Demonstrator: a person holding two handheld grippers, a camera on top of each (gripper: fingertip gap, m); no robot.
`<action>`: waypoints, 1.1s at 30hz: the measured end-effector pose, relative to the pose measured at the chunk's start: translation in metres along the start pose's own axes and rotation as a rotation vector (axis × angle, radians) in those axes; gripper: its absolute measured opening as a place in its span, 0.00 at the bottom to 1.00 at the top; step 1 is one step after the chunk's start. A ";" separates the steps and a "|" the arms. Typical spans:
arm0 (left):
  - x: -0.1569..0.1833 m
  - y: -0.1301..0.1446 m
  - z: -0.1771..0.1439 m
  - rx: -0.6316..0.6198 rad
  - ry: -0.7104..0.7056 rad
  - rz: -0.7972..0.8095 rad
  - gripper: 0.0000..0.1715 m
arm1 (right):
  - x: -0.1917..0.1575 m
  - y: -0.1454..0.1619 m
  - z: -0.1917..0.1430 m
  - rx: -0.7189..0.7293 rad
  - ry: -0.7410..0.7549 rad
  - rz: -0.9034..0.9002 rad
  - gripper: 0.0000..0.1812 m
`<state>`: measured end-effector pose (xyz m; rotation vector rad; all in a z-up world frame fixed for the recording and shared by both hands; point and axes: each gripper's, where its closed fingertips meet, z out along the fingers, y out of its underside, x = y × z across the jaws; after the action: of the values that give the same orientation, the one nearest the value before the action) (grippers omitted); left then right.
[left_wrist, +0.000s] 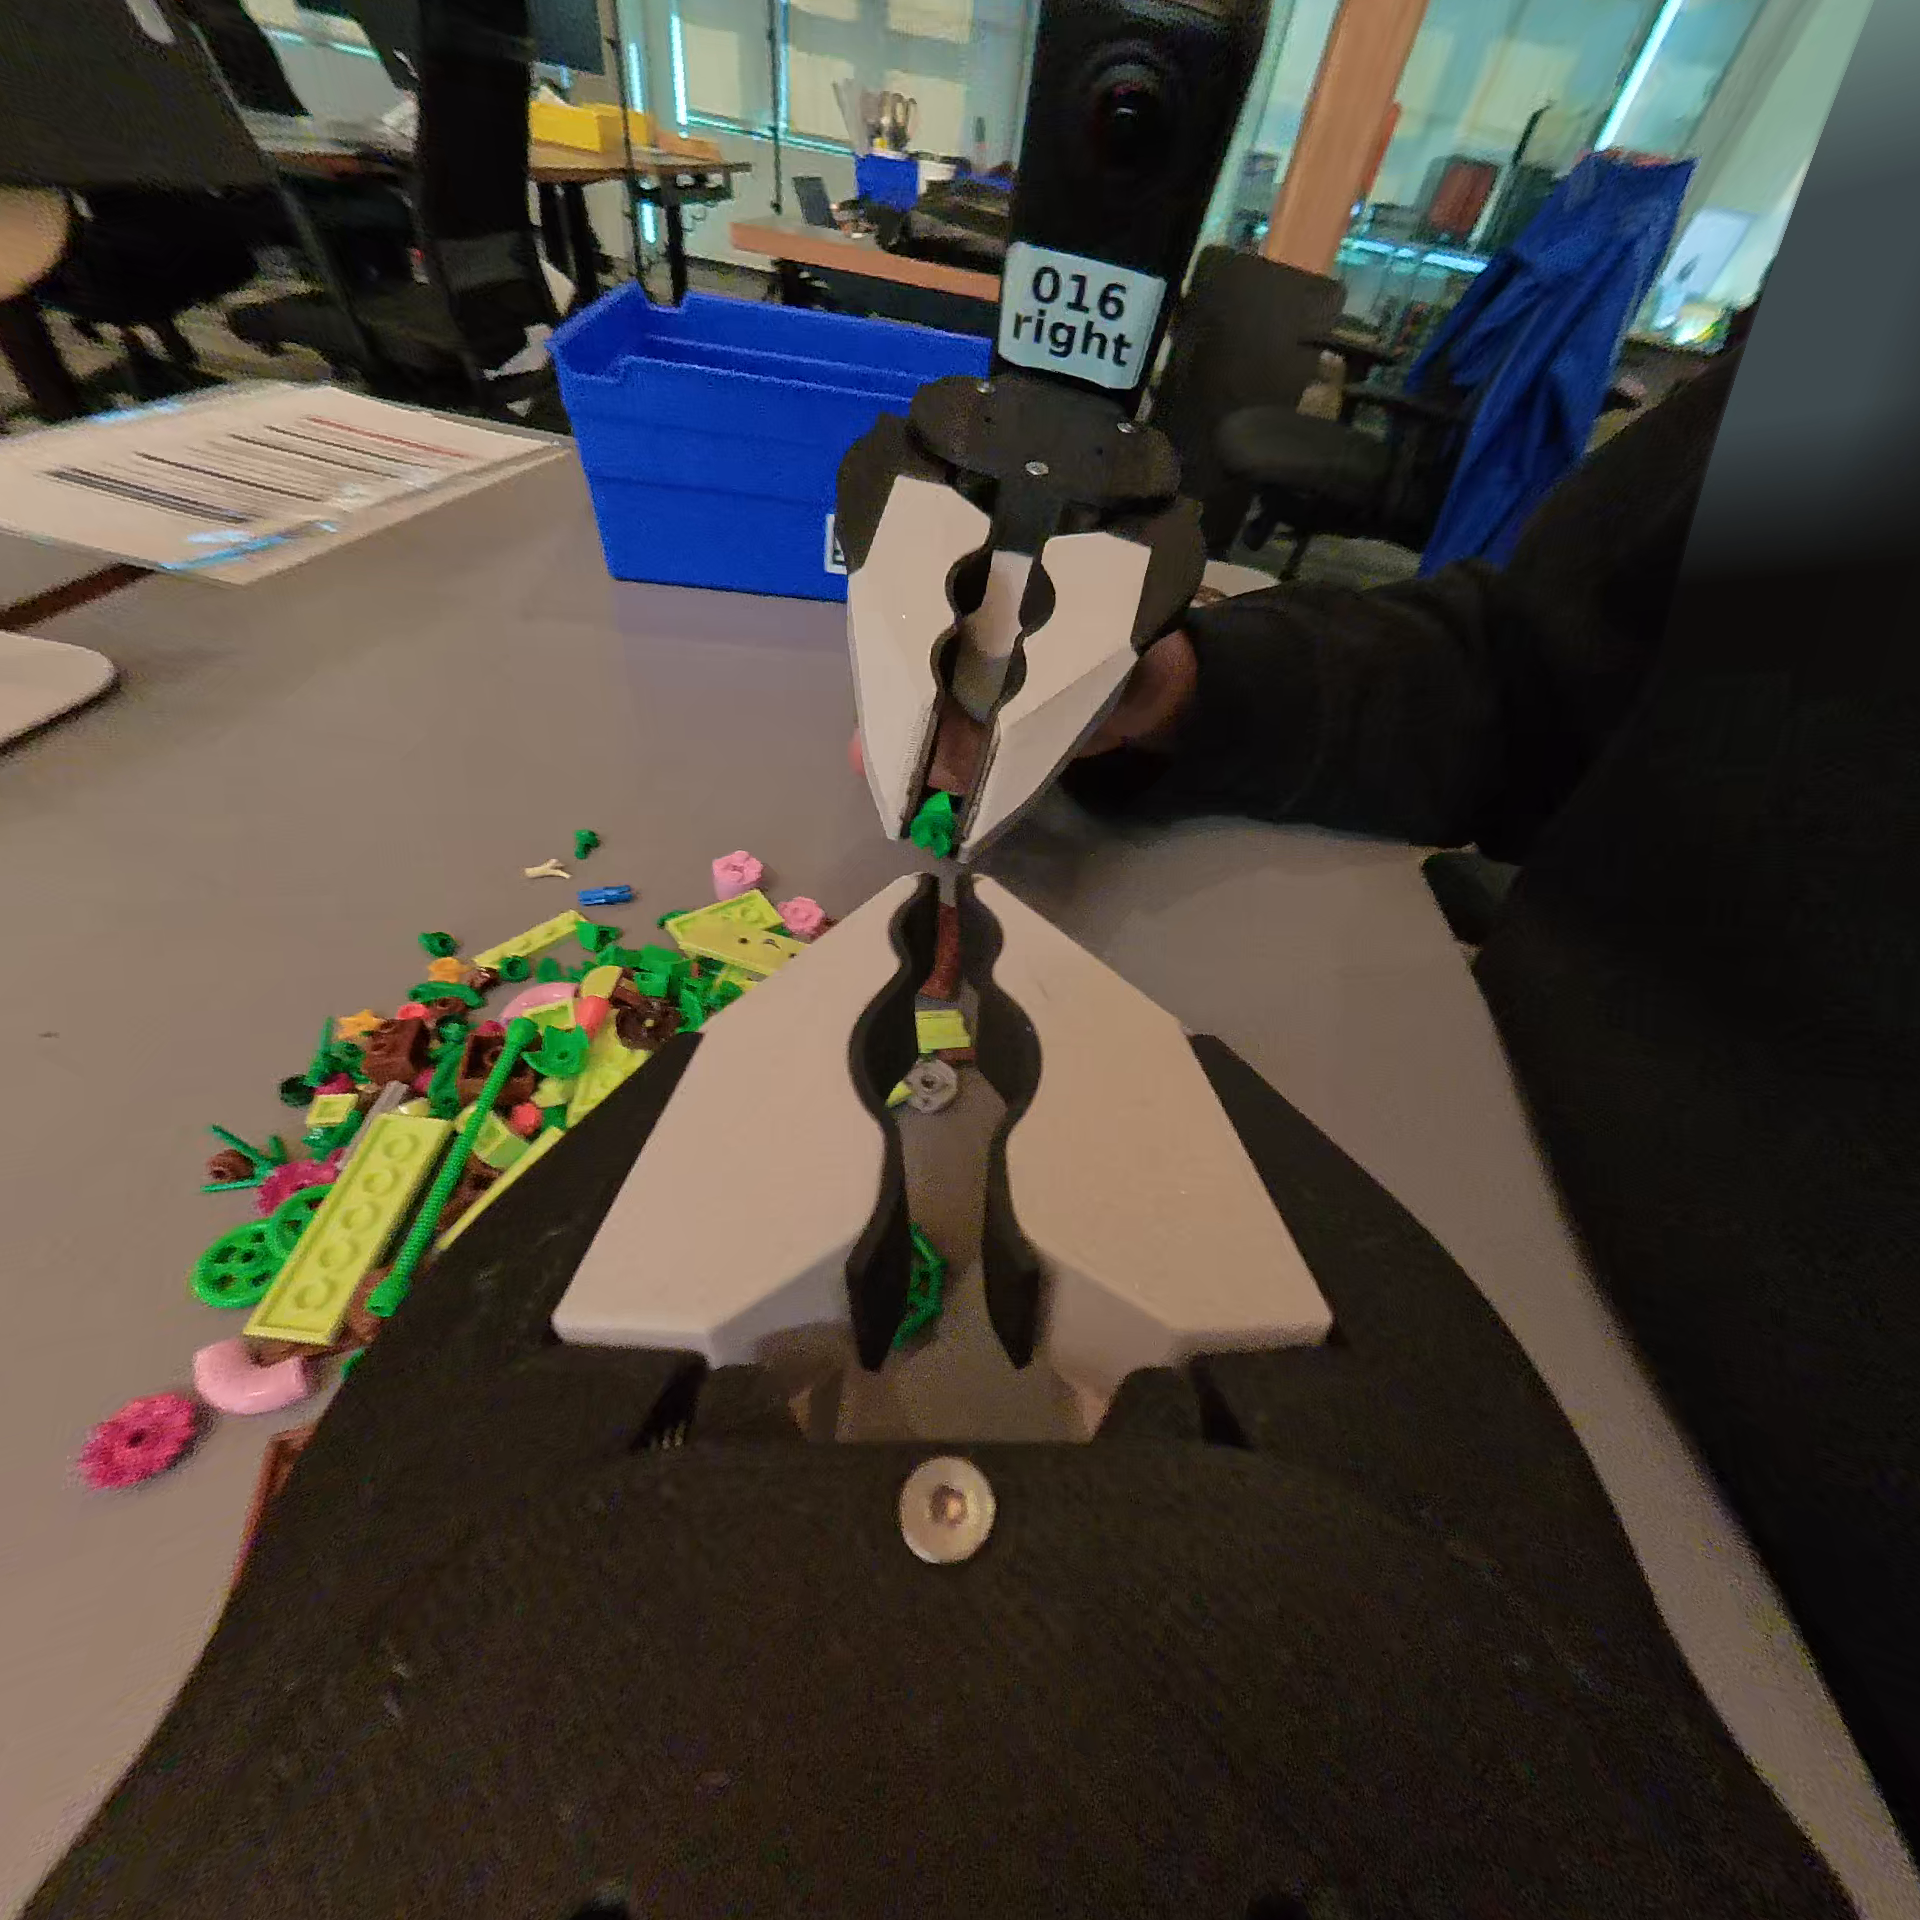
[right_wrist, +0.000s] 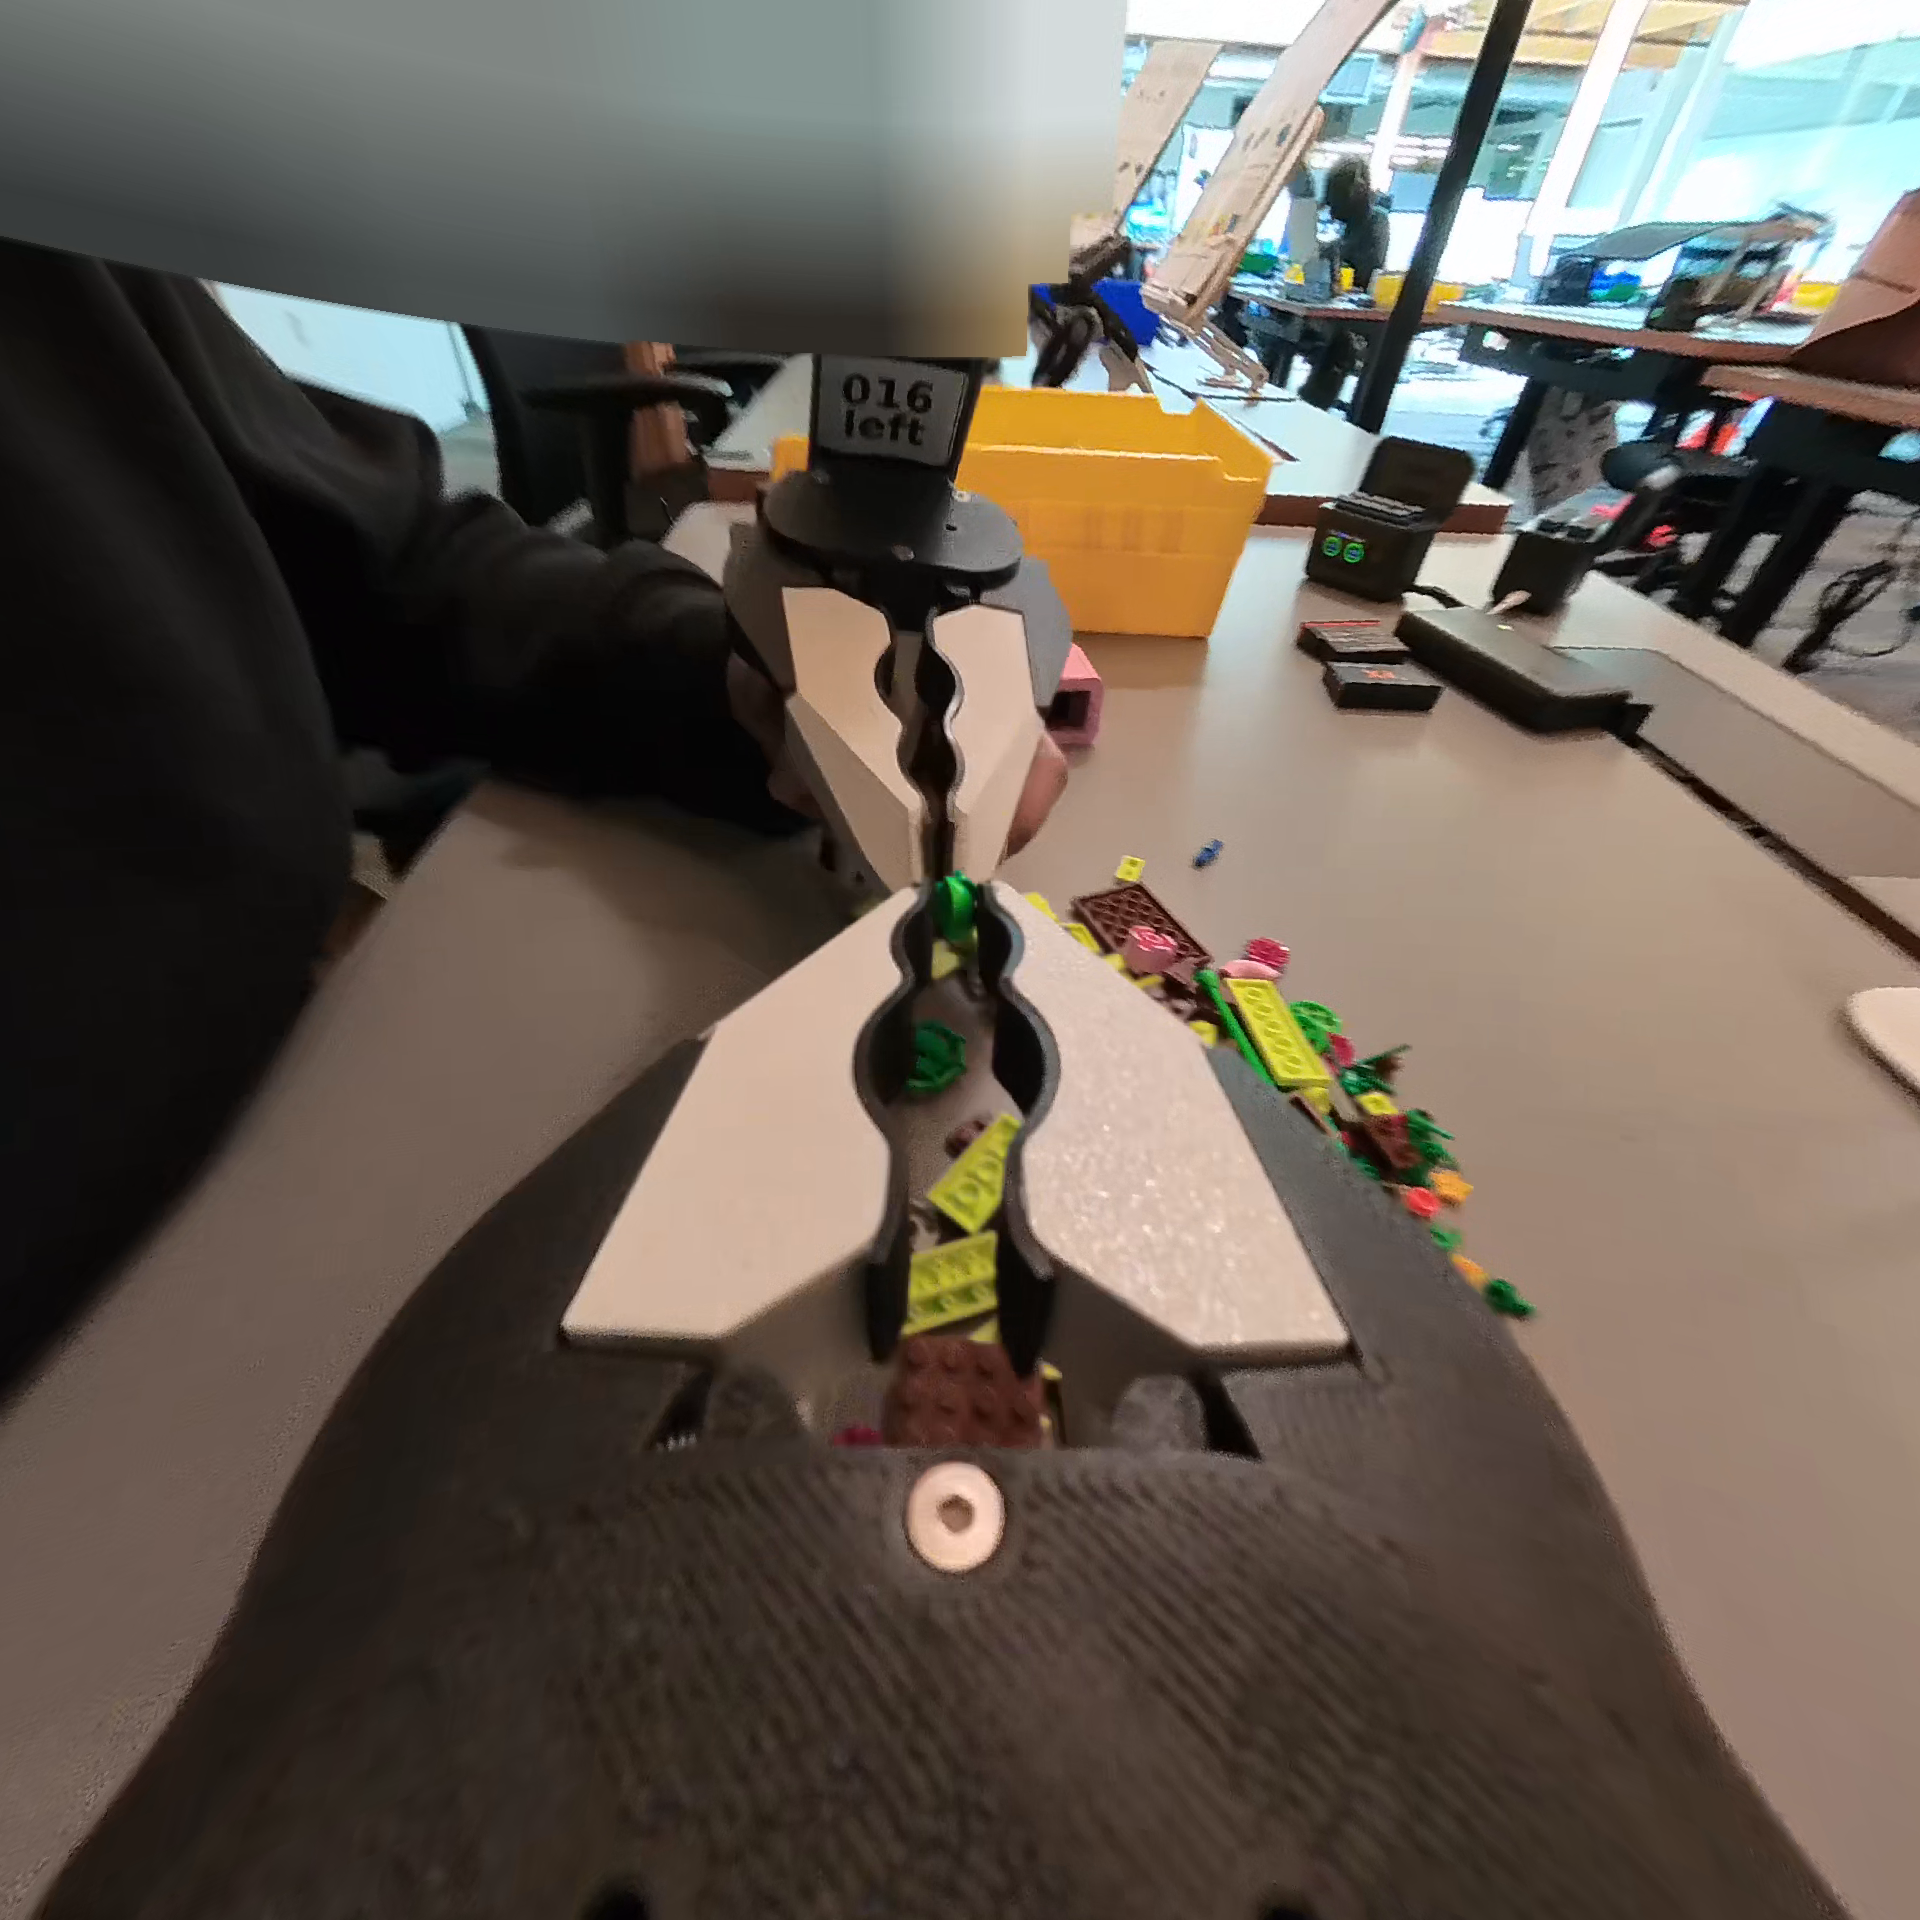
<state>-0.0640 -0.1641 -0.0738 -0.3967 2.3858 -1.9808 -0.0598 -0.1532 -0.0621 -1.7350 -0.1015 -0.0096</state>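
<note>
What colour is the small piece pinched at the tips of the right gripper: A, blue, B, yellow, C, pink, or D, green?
D: the right gripper is closed on a small green piece, seen at its fingertips in both wrist views, tip to tip with the left gripper above the pile of loose bricks on the grey table.

Small green piece pinched, seemingly, between right gripper's fingers.

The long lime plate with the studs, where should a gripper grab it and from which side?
Grip the lime plate across its two long edges near the middle, coming from above. It lies flat, studs up, with a green rod close along one side.
</note>
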 end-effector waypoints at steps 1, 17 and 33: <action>0.002 0.001 0.000 -0.001 0.036 -0.036 0.04 | 0.001 0.002 -0.001 -0.025 0.023 -0.050 0.02; 0.005 -0.012 -0.007 0.131 0.234 -0.358 0.00 | -0.007 0.000 0.003 -0.149 0.175 -0.456 0.02; 0.011 -0.021 -0.013 0.172 0.334 -0.448 0.00 | -0.008 -0.008 -0.002 -0.102 0.176 -0.465 0.06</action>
<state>-0.0729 -0.1572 -0.0494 -0.6956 2.4447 -2.6080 -0.0682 -0.1545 -0.0541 -1.7693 -0.3780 -0.5151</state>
